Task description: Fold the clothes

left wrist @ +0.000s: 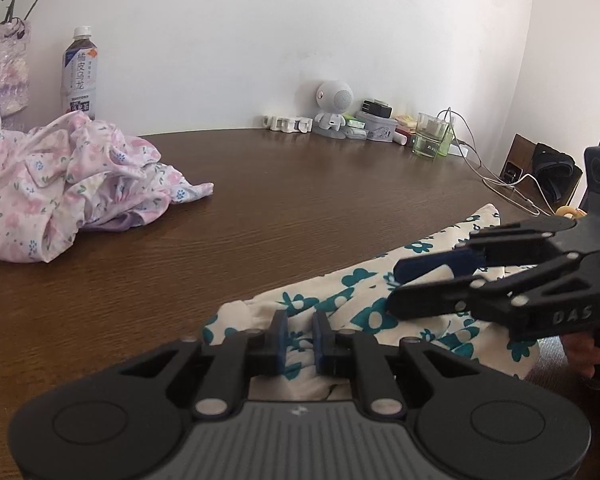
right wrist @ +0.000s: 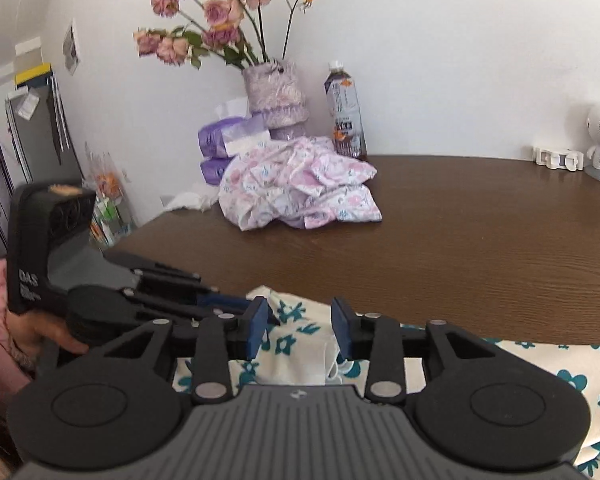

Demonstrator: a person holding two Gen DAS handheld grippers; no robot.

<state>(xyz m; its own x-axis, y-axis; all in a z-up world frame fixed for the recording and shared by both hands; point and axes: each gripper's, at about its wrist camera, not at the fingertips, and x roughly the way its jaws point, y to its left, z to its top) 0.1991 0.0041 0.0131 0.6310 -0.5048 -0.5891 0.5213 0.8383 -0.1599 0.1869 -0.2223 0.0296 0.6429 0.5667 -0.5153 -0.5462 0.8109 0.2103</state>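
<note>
The left gripper [left wrist: 300, 334] is almost closed. Its two blue pads [left wrist: 281, 340] pinch a bunched fold of the white cloth with teal flowers [left wrist: 340, 308], so it is grasping the cloth. Only a thin strip of cloth shows between the pads.

The right gripper [right wrist: 300, 326] is partly open. There is a clear gap between its blue pads [right wrist: 259, 330]. The flowered cloth [right wrist: 288, 344] lies under and between them, but the pads do not press on it, so this gripper has let go. In the left view the right gripper [left wrist: 396, 286] comes in from the right side, with its fingers just above the cloth. A hand [left wrist: 588, 350] holds its handle at the right edge.

The flowered cloth lies on the near edge of the brown table [left wrist: 260, 208], close to the person. Part of it hangs off the near side.

Far off to the left on the table sits a crumpled pile of pink flowered clothes [left wrist: 60, 184]. Behind the pile stands a tea bottle [left wrist: 80, 76], and beside that a vase of dried roses [right wrist: 276, 92]. A small white robot toy [left wrist: 334, 108] and a green glass [left wrist: 432, 136] stand by the far wall on the right.
</note>
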